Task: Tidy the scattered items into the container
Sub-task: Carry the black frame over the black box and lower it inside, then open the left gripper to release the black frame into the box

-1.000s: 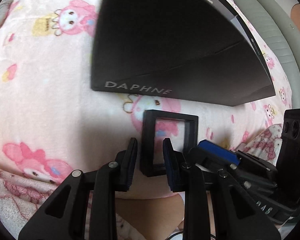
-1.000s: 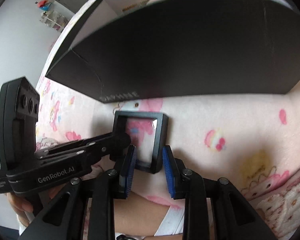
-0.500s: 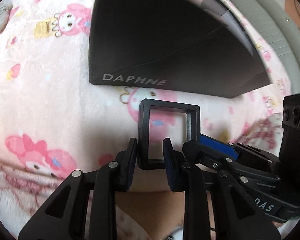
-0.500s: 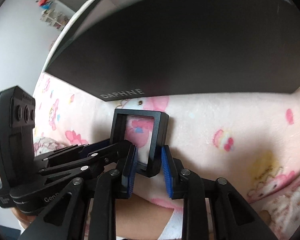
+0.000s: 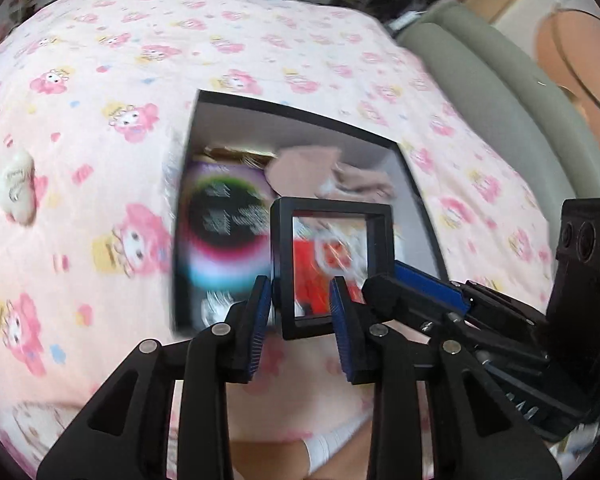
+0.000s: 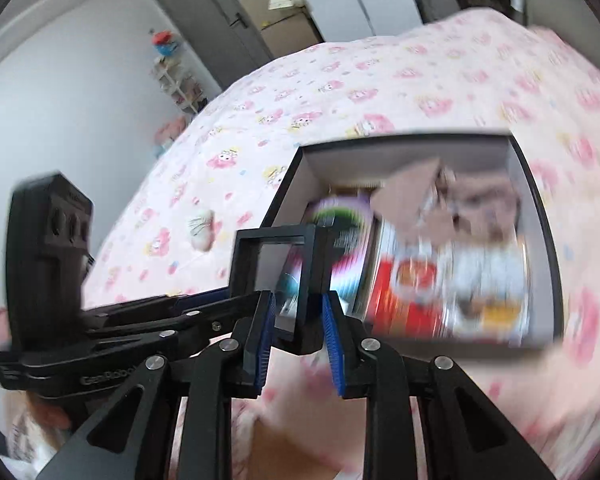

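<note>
We saw the black square frame (image 5: 332,268) held upright over the near edge of the open box (image 5: 300,114), its clear pane facing the left wrist camera and its top edge toward 12 o'clock. It looked roughly square, so we could name no long axis. From the right wrist camera the frame (image 6: 278,276) stood turned, showing its thick side edge.

Both grippers gripped it together. The left gripper (image 5: 300,308) had its 2 blue-padded fingers narrowed onto the frame's lower left part, one pad against the outer edge at 9 o'clock and the other across the pane. The right gripper (image 6: 298,324) pinched the frame's lower right corner, narrowed to the frame's thickness.

The box sat on the pink cartoon-print blanket (image 5: 100,80). Its contents were smeared by motion blur: we made out a round black and pink pack (image 5: 224,220), something red and white (image 6: 412,280) and a beige cloth (image 5: 320,172), nothing finer. A small cream plush item (image 5: 16,186) lay on the blanket at 9 o'clock, well apart from the box.
</note>
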`<state>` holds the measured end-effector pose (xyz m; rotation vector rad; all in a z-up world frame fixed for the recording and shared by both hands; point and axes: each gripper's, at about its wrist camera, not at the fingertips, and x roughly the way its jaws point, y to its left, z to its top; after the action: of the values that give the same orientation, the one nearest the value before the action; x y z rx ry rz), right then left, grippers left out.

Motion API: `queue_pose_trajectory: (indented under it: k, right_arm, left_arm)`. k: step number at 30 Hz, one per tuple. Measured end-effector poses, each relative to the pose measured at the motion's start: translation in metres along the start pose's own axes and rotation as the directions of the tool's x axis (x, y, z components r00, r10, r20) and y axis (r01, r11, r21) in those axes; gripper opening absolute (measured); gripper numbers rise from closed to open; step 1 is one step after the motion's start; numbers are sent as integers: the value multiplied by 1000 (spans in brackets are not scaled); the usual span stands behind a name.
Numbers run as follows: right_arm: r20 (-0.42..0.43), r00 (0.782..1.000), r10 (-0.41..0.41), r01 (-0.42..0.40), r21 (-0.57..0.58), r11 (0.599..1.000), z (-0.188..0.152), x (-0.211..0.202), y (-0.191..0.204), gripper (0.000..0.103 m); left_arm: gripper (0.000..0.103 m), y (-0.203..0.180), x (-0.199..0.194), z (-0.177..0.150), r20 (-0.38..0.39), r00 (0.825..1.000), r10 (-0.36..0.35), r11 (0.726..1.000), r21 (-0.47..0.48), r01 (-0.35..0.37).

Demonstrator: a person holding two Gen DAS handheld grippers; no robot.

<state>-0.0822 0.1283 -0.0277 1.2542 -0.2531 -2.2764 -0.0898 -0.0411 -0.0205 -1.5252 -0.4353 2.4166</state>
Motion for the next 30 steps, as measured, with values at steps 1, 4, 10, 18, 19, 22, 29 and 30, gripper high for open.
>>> queue_pose_trajectory:
  k: [1, 4, 10, 18, 19, 22, 29, 30]
  right_arm:
    - [-26, 1000, -3, 3, -14, 1000, 12, 11, 0, 22]
    - [-126, 992, 26, -29, -19, 999, 39, 47, -15, 22]
    - [-190, 978, 87, -72, 86, 994, 38, 82, -53, 22]
    - [-299, 943, 146, -102, 156, 982, 18, 104, -68, 21]
    - [-303, 941, 153, -107, 161, 981, 18, 104, -69, 21]
    - [-276, 952, 135, -95, 152, 984, 21, 97, -71, 21]
    - [-108, 991, -85, 96, 104, 990, 33, 61, -82, 21]
    - [-99, 988, -121, 130, 98, 987, 34, 59, -84, 21]
  left_arm:
    - [28, 6, 6, 6, -3, 1000, 22, 1000, 6, -22]
    - [28, 19, 30, 23, -71, 997, 40, 999, -5, -41]
    - [28, 17, 88, 26, -208, 972, 110, 994, 28, -107]
    - [30, 14, 104, 19, -275, 939, 208, 978, 75, -195]
    - [30, 15, 104, 19, -278, 939, 204, 979, 67, -193]
    - [30, 18, 94, 20, -235, 953, 189, 982, 43, -184]
    - [30, -11, 105, 20, -219, 976, 2, 997, 76, 15]
    - [30, -15, 114, 23, -231, 973, -9, 996, 82, 29]
